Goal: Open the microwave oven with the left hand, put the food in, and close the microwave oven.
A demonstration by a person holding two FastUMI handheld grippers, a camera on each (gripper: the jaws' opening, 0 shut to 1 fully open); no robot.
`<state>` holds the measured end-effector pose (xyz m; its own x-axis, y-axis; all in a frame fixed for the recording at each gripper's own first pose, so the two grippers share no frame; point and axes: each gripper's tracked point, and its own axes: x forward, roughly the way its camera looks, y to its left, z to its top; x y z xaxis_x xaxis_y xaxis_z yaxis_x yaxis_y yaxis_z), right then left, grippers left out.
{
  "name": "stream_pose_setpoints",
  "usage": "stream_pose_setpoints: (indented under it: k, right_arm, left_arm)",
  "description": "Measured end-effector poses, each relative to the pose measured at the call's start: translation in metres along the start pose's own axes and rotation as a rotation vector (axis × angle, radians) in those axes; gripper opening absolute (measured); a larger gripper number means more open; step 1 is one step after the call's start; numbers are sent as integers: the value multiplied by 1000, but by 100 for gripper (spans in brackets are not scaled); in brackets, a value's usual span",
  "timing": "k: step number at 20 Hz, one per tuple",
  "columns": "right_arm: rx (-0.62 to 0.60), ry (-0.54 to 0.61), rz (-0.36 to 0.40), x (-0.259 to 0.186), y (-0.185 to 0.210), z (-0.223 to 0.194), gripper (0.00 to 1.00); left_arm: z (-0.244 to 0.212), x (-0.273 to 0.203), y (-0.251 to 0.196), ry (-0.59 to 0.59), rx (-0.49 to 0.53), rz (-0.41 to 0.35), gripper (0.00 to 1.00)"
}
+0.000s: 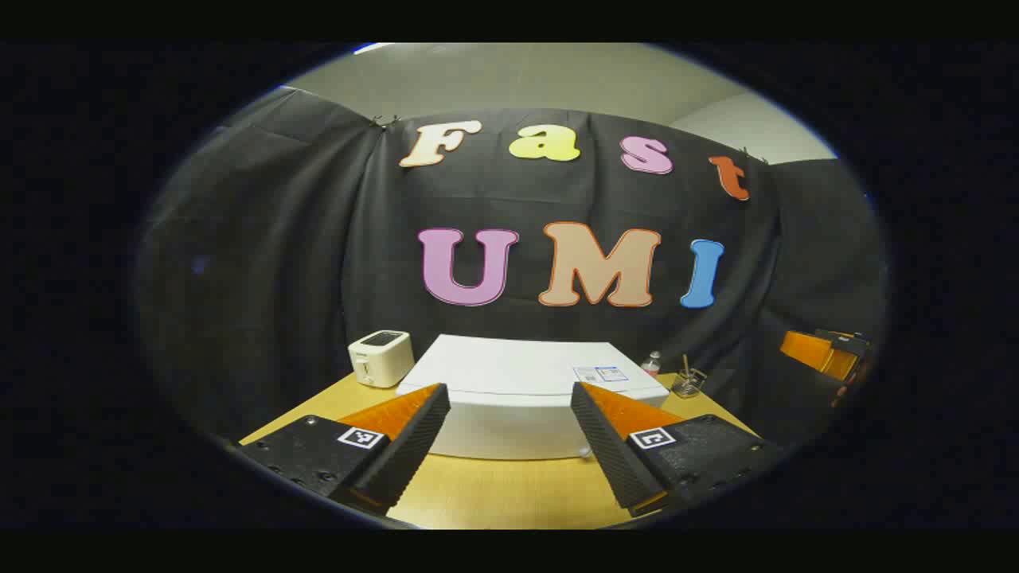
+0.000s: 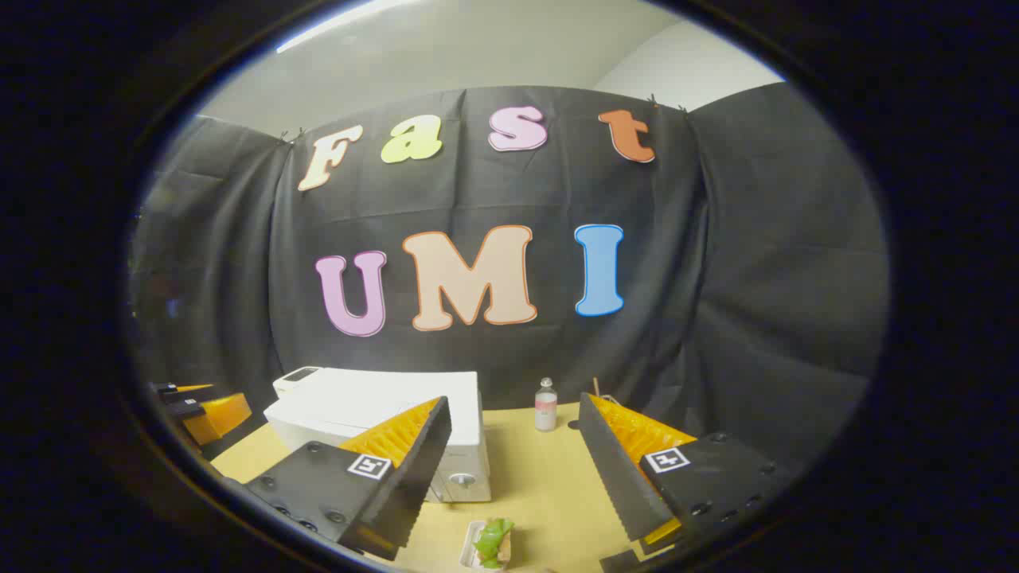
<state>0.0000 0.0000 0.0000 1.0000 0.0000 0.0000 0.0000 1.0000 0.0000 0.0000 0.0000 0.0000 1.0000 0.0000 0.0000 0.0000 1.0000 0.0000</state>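
The microwave oven [image 1: 525,398] sits shut on the wooden table [image 1: 509,493], a white box straight ahead of the left gripper [image 1: 509,430], whose two fingers stand wide apart with nothing between them but the oven's front beyond. In the left gripper view a white toaster [image 1: 380,358] stands just beside the oven's left rear corner, a small label [image 1: 599,373] lies on the oven's top near its right edge, and behind that corner are a small bottle [image 1: 652,364] and a glass holder with a stick in it [image 1: 686,382]. At the far right edge of that view the other gripper [image 1: 828,354] appears well apart from the oven; whether it is parted or closed cannot be told from there.

The right gripper view looks at the oven [image 2: 382,414] from its right side and shows a round knob [image 2: 462,479] low on the front panel. The right gripper [image 2: 513,469] hangs over the table [image 2: 549,477] with its jaws released and holding nothing. Below and between its fingers, near the bottom edge, the food [image 2: 491,541] lies in a small white tray [image 2: 471,549] on the table, green and leafy, in front of the oven's knob corner and apart from it. The bottle [image 2: 545,404] stands on the table to the right of the oven. At the left edge the left gripper [image 2: 199,410] shows beside the oven.
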Motion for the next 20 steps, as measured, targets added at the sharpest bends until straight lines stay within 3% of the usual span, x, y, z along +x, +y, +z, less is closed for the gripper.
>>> stream_pose_setpoints:
  k: [9, 14, 20]
  right_arm:
    - [25, -21, 4, 3, -10, 21, 91]
    - [16, -40, 33, 7, -15, 41, 91]
    - [-31, -13, -3, 0, -39, 34, 91]
  left_arm:
    - [18, 6, -27, -10, -17, -40, 96]
    - [30, 3, -29, -23, -1, -33, 96]
    - [22, -11, -24, -1, 7, -12, 96]
